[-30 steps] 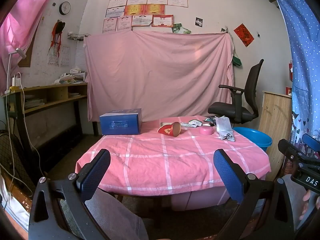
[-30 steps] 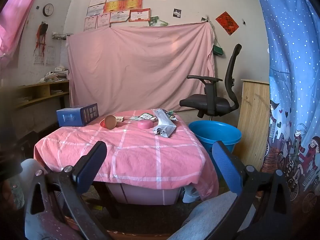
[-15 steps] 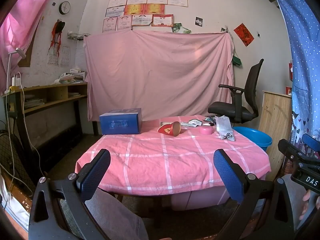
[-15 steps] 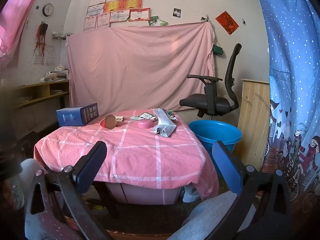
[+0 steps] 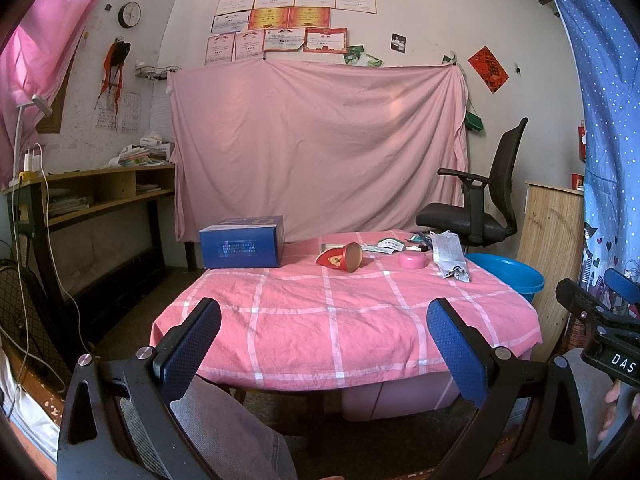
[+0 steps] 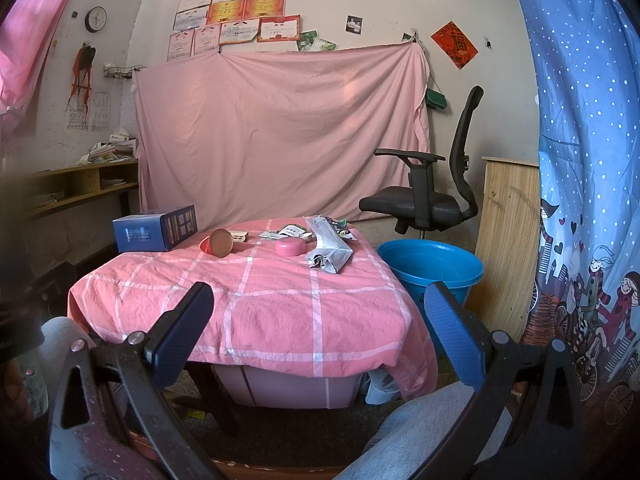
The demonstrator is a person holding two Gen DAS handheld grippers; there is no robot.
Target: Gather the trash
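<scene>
Left wrist view: the left gripper [image 5: 324, 344] hangs low in front of the counter [image 5: 344, 320] draped in a pink checked cloth; its jaws stand spread wide and hold nothing; all of the trash lies ahead of the jaws, along the far edge of the counter and well apart from them; the crumpled silver foil bag [image 5: 450, 256] lies ahead and to the right, its long axis running roughly away from the camera, with the torn mouth toward the near side; the tipped red paper cup [image 5: 340, 258] lies nearly straight ahead, on its side with its brown round end facing the camera; the small pink round lid [image 5: 412, 260] sits between cup and bag; flat printed wrappers [image 5: 386, 245] lie just behind; the blue plastic bucket [image 5: 508, 276] stands on the floor beyond the right edge of the counter.

Right wrist view: the right gripper [image 6: 318, 328] likewise has its jaws spread and empty; the foil bag [image 6: 328, 246] lies almost straight ahead, near the right edge of the counter [image 6: 260, 312], with the bucket [image 6: 430, 270] just beside that edge; the cup [image 6: 218, 243] lies ahead to the left.

Judgement: the right gripper is nearer to both bag and bucket, so it is better placed for the first pick; the jaws should close across the bag's short width, which calls for a forward reach.
</scene>
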